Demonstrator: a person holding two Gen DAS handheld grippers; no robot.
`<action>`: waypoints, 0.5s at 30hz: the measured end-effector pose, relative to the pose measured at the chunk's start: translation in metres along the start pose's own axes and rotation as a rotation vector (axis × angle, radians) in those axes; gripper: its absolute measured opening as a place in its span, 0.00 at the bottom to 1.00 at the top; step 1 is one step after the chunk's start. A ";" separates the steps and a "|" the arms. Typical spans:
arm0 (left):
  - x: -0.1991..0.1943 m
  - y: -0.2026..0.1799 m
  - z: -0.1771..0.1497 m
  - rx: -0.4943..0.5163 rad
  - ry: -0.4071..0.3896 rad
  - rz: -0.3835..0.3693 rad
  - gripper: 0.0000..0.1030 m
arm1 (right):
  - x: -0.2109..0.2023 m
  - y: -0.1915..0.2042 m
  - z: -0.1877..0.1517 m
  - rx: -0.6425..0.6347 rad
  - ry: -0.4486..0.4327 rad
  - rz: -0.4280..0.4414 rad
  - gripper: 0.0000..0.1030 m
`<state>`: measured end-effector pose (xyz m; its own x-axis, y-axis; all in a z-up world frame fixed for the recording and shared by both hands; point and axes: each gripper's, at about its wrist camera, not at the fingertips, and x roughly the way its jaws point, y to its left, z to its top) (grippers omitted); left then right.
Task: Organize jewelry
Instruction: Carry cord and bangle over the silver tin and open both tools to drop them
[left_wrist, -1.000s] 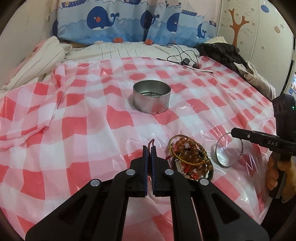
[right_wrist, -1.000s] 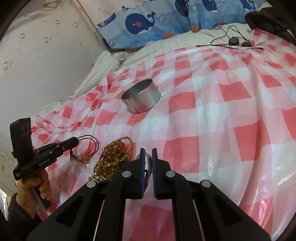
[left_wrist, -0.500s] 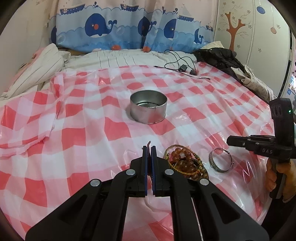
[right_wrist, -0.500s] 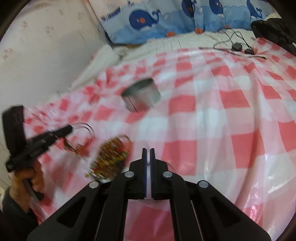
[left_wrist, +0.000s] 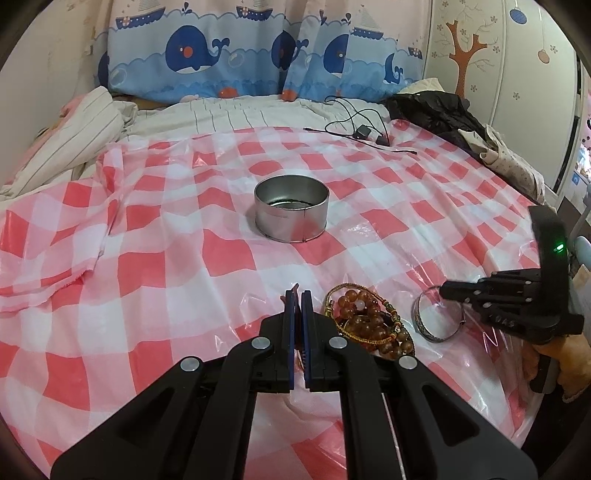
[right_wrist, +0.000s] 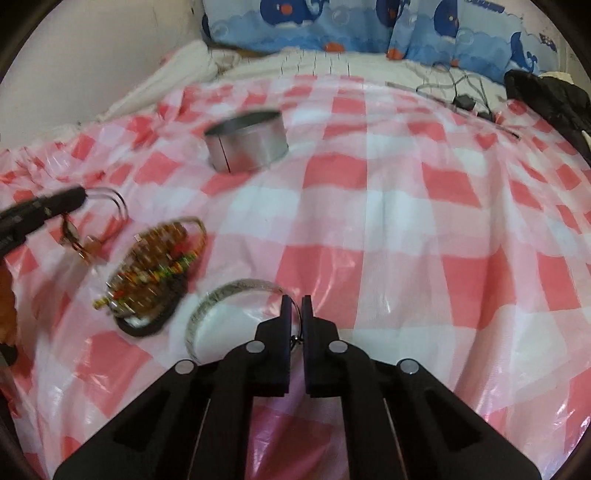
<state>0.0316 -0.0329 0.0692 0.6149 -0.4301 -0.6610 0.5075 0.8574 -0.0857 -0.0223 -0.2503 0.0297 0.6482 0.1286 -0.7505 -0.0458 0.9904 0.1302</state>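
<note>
Left gripper (left_wrist: 297, 295) clenched on a thin red cord bracelet (right_wrist: 110, 206). Right gripper (right_wrist: 296, 303) pinching the rim of a silver bangle (right_wrist: 236, 290), near the checked cloth's (left_wrist: 177, 266) front edge. Bead bracelets (left_wrist: 369, 317) heaped between them. Round tin (left_wrist: 291, 206) mid-cloth, well apart.
</note>
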 end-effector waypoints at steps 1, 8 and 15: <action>0.000 0.000 0.001 -0.001 -0.003 -0.001 0.03 | -0.005 0.000 0.003 0.010 -0.027 0.016 0.06; -0.002 0.000 0.023 -0.017 -0.048 -0.039 0.03 | -0.029 0.004 0.030 0.032 -0.155 0.088 0.06; 0.014 -0.005 0.069 0.021 -0.075 -0.041 0.03 | -0.020 0.010 0.076 -0.017 -0.192 0.094 0.06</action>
<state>0.0794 -0.0630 0.1113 0.6363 -0.4853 -0.5997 0.5454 0.8328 -0.0952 0.0221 -0.2463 0.0956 0.7735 0.2101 -0.5979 -0.1244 0.9754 0.1818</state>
